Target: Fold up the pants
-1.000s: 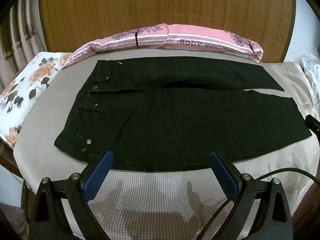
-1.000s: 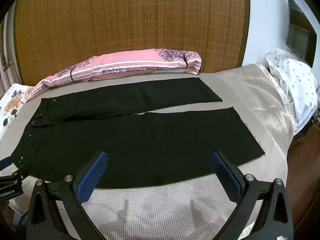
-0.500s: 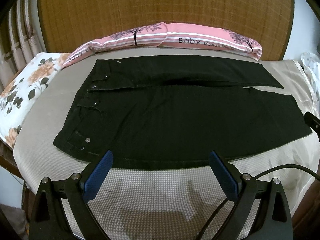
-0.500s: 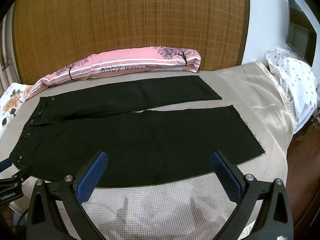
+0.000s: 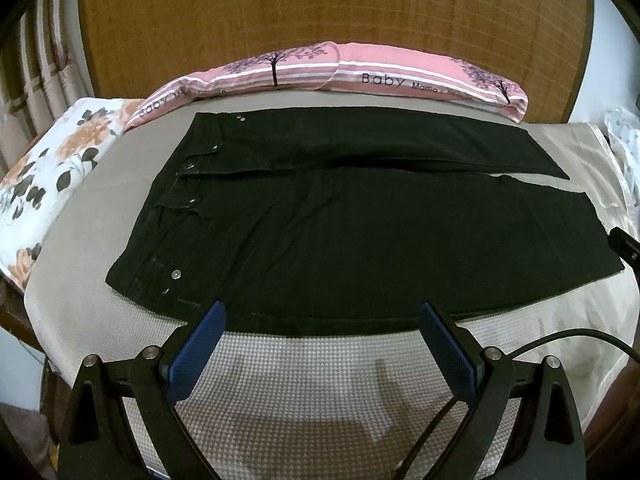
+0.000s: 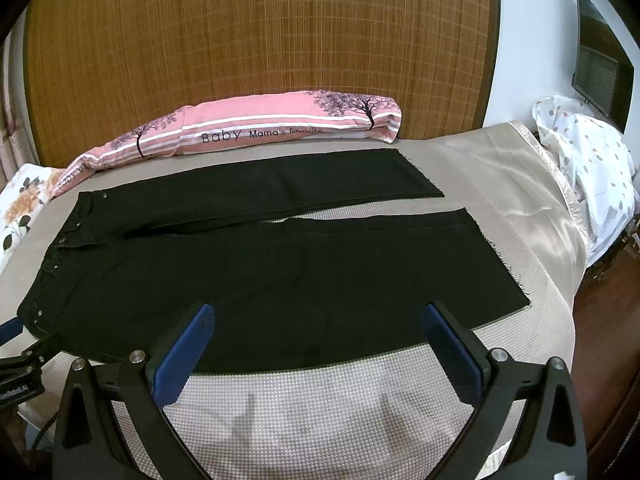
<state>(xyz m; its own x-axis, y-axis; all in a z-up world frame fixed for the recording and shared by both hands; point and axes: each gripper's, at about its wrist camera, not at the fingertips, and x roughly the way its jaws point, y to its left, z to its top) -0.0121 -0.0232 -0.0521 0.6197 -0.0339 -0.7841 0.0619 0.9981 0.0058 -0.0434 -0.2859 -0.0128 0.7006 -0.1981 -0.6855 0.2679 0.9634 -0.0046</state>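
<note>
Left wrist view: black denim pants (image 5: 360, 240) flat on bed, unfolded. Left gripper (image 5: 320, 316), right gripper (image 6: 316, 320) both spread wide, empty, above near edge. You pinch near leg's hem and waistband together.

Left of the right gripper (image 6: 318, 320), only a sliver of the left gripper (image 6: 16, 354), cut by the frame edge; pillow (image 6: 240, 134) lettering trailing off unreadably.

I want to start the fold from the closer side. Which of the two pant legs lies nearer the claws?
The near leg, lying just beyond the open right claw. The far leg lies beside the pink pillow.
</note>
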